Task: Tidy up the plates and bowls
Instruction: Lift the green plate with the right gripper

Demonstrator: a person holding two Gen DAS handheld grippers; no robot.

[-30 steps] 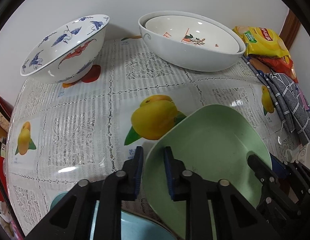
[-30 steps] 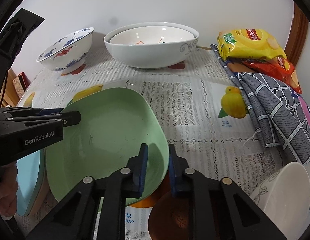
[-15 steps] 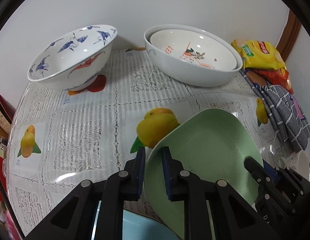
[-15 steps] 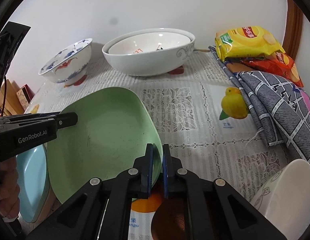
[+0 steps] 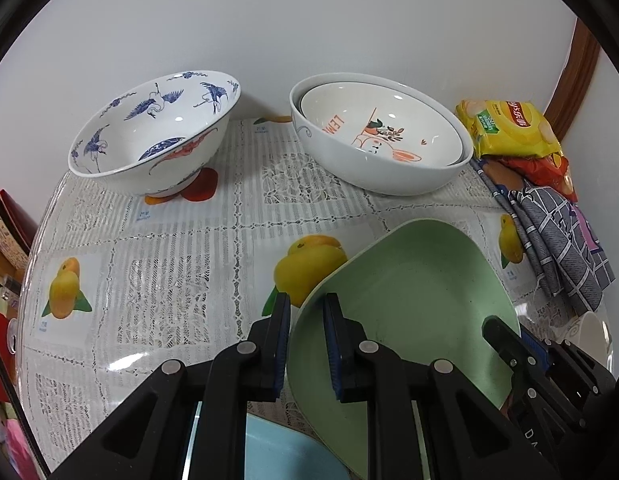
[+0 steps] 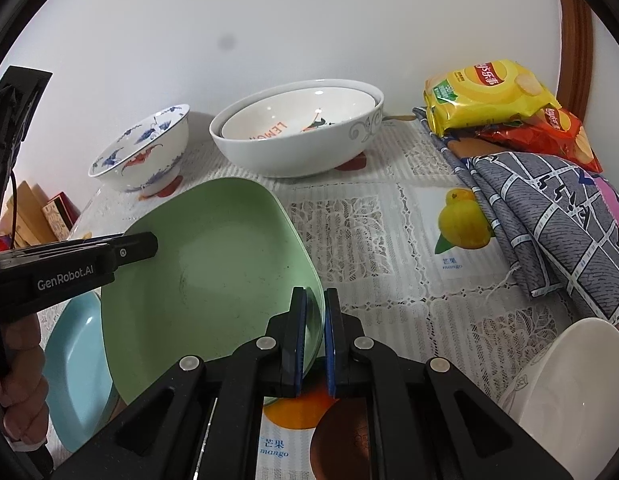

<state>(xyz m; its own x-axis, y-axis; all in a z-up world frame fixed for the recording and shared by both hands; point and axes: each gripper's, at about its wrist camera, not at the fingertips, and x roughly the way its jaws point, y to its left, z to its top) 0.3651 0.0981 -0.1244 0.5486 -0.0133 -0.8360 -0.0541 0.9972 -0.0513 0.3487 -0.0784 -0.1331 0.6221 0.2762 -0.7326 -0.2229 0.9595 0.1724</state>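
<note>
Right gripper (image 6: 314,336) has its jaws pinched onto the near rim of the green plate (image 6: 213,272), and the plate sits tilted above the tablecloth (image 6: 349,232), its far edge raised toward the wall. Over on the other side, the left gripper (image 5: 306,344) straddles the plate's opposite rim with its jaws spread a little; a gap shows on both sides of the edge, so no grip there. Just under the green plate's left side lies a light blue plate (image 6: 75,364) (only part of it shows). At the back, the blue-and-white bowl (image 5: 157,132) stands upright near the wall, and beside it a big white bowl (image 5: 373,160) holds a smaller bowl with orange print (image 5: 381,128) nested inside. Right of those, a yellow snack bag (image 6: 485,92) rests on a red one (image 6: 549,136), with a grey checked cloth (image 6: 549,220) bunched in front. Near the right gripper's side, another white bowl (image 6: 565,384) sits at the table's edge.
</note>
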